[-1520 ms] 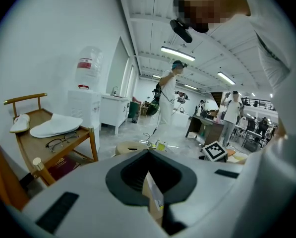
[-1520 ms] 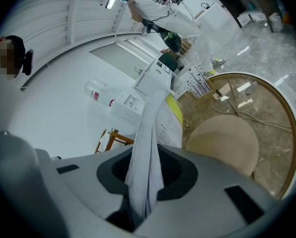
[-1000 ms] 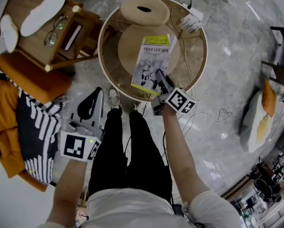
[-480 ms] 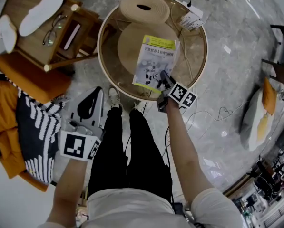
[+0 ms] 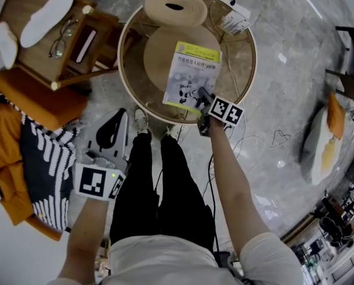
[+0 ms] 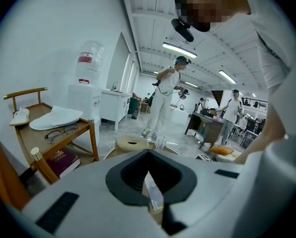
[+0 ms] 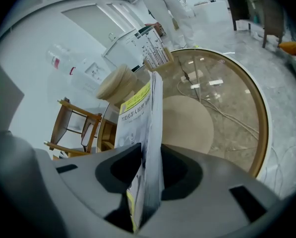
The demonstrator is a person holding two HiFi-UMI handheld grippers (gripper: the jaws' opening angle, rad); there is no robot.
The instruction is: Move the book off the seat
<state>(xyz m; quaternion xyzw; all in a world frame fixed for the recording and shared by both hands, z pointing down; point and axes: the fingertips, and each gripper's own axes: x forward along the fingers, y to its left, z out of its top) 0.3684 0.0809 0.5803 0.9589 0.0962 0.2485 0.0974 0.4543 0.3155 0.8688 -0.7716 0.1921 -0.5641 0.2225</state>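
1 step of the job looks begun and none finished. The book (image 5: pixel 192 76) lies across the near right part of the round seat (image 5: pixel 159 55), with most of its cover over the seat and only its near edge past the seat's rim. The right gripper (image 5: pixel 199 90) reaches in from the near side of the seat. Its fingers (image 5: pixel 204 95) are opening, with the book's near corner gripped between them. In the right gripper view the book runs edge-on straight out from them, with the seat beyond it. Judging by that, carrying the book clear of the seat is all left to do. The left gripper (image 5: pixel 123 119) hangs well apart from the seat on its near left, fingers together with nothing in them. 3 things are hard to make out: whether the book rests on the seat or is raised off it, whether the seat sits under the glass surface (image 5: pixel 239 70) around it, and the cover print, which is too small to read.
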